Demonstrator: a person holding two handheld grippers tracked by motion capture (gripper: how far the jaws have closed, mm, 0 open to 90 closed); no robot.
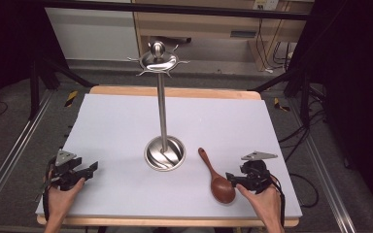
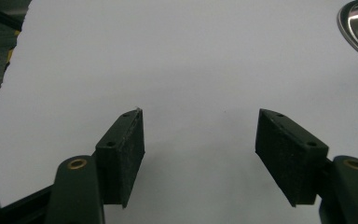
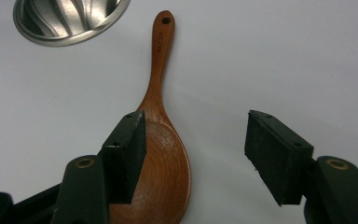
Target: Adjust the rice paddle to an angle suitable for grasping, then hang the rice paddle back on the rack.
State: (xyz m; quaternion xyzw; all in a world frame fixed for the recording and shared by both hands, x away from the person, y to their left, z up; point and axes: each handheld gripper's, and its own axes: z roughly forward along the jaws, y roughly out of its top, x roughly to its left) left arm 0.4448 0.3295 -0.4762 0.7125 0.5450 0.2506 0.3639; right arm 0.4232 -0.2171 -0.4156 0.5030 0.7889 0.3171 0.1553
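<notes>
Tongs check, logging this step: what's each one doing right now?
Left tongs: open, nothing between them.
Right tongs: open, over the brown wooden spoon, not gripping it.

A stand [image 1: 163, 97] rises from the middle of the desk [image 1: 121, 126], its round base [image 1: 164, 153] set on the desk and its ring of hooks [image 1: 158, 60] at the top of the pole. A spoon [image 1: 217, 178] lies flat on the desk to the right of the base and nearer the person, handle end pointing back toward the base (close to it but apart), bowl toward the front edge. The right gripper [image 1: 232, 180] sits just right of the bowl; in the right gripper view one of its fingers [image 3: 126, 154] overlaps the bowl's edge. The left gripper [image 1: 91, 169] rests near the front left corner, well left of the base.
</notes>
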